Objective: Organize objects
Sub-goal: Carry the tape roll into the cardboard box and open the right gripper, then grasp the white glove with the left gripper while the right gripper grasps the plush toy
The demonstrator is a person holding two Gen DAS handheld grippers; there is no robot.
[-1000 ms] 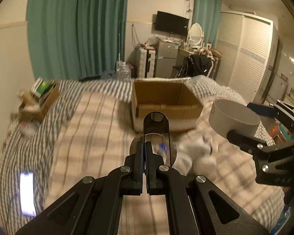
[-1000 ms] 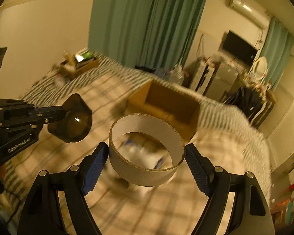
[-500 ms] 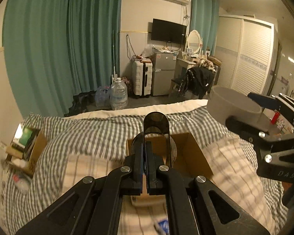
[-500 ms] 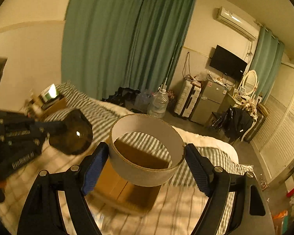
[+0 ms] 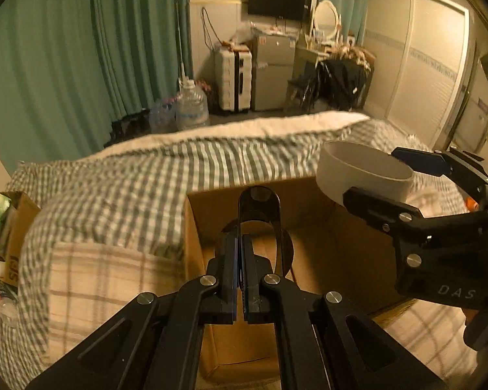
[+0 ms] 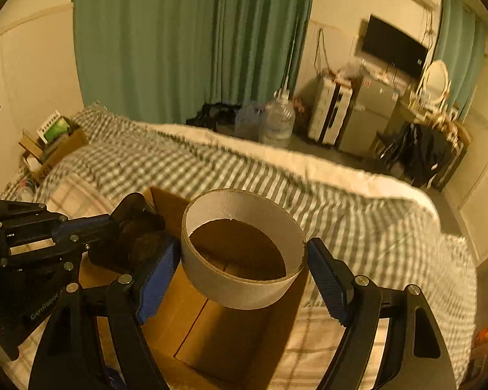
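Observation:
An open cardboard box (image 5: 312,253) (image 6: 198,318) sits on the checked bed. My left gripper (image 5: 240,240) is shut on a dark smoky translucent scoop-like piece (image 5: 260,214), held over the box's left part; it also shows in the right wrist view (image 6: 133,230). My right gripper (image 6: 242,260) is shut on a wide cardboard tape-roll ring (image 6: 244,247), held above the box's right side; the ring also shows in the left wrist view (image 5: 364,175).
A small carton with books (image 5: 3,224) (image 6: 55,136) sits at the bed's left end by the wall. Beyond the bed stand a water jug (image 5: 190,107), a white suitcase (image 5: 234,78), a small fridge (image 5: 273,71) and green curtains (image 5: 97,52).
Both grippers moved forward and down with their loads, from above the bed to over the open box. The box now fills the lower middle of both views.

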